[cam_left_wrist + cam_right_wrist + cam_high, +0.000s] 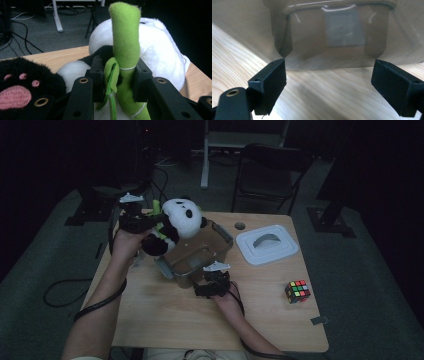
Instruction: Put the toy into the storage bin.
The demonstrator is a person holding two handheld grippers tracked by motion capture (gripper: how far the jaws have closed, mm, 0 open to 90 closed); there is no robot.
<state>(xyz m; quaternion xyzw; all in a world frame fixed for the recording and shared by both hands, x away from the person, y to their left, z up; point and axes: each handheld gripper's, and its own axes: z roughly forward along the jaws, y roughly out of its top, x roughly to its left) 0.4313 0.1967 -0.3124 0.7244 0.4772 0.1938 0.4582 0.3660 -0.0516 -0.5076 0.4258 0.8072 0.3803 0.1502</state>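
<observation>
The left hand-held gripper (pixel 141 221) pinches the plush panda (pixel 176 224) by its green bamboo stalk (pixel 125 47), holding it above the clear bin's (pixel 223 236) left edge. The right hand-held gripper (pixel 210 285), jaws spread, rests on the surface (pixel 165 315) facing the bin's near wall.

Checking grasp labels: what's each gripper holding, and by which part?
Left gripper clamps the panda plush by its green bamboo stalk. Right gripper is open, holding nothing, facing the clear bin.

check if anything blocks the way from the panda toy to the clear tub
Nothing visible does. The left gripper holds the panda toy by its green bamboo stalk just above the clear tub's left rim. The tub looks empty inside, its lid lies off to the right, and the right gripper, jaws open, sits at the tub's near wall.
</observation>
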